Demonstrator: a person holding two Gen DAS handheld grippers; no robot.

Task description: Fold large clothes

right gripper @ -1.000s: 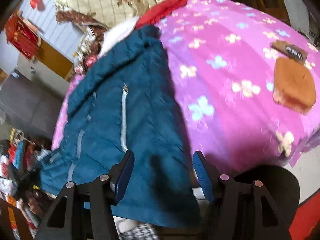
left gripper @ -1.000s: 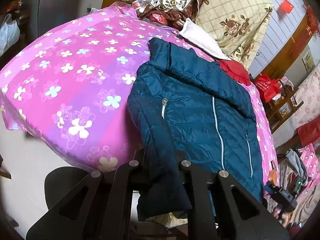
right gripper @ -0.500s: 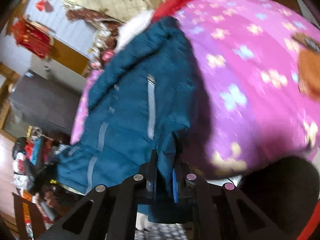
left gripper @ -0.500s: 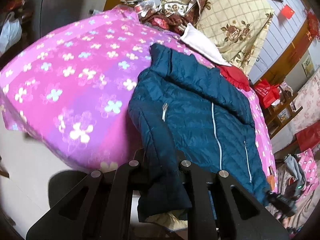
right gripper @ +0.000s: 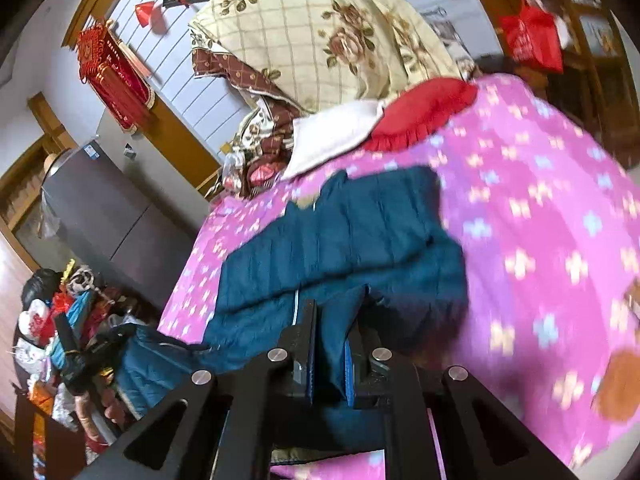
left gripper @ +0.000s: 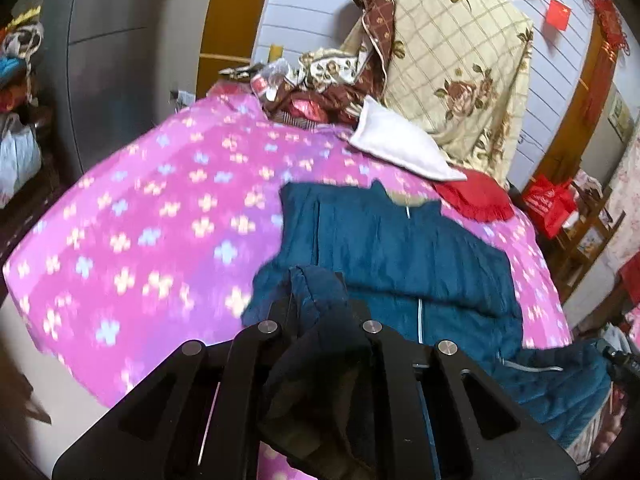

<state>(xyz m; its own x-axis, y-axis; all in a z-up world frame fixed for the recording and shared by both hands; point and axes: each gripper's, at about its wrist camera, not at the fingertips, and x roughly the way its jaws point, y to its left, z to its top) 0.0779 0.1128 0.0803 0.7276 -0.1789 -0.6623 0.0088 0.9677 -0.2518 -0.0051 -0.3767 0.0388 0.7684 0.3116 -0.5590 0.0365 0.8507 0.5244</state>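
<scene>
A dark blue quilted jacket (left gripper: 400, 248) lies on a bed with a pink flowered cover (left gripper: 152, 216). Its lower part is lifted and doubled over the upper part. My left gripper (left gripper: 318, 312) is shut on one bottom corner of the jacket. My right gripper (right gripper: 332, 332) is shut on the other bottom corner of the same jacket (right gripper: 344, 236). Part of the jacket still hangs off the bed's near side (left gripper: 560, 392). The bed cover also shows in the right wrist view (right gripper: 540, 240).
At the head of the bed lie a white pillow (left gripper: 396, 148), a red cushion (left gripper: 476, 196) and a cream flowered quilt (left gripper: 460, 52). An orange-brown item (right gripper: 618, 384) lies on the bed's right part. A grey cabinet (right gripper: 104, 220) and cluttered bags (right gripper: 60, 320) stand beside the bed.
My right gripper has shut on the jacket's bottom edge. Both grippers have lifted the bottom of the jacket and carried it toward the collar, folding it over.
</scene>
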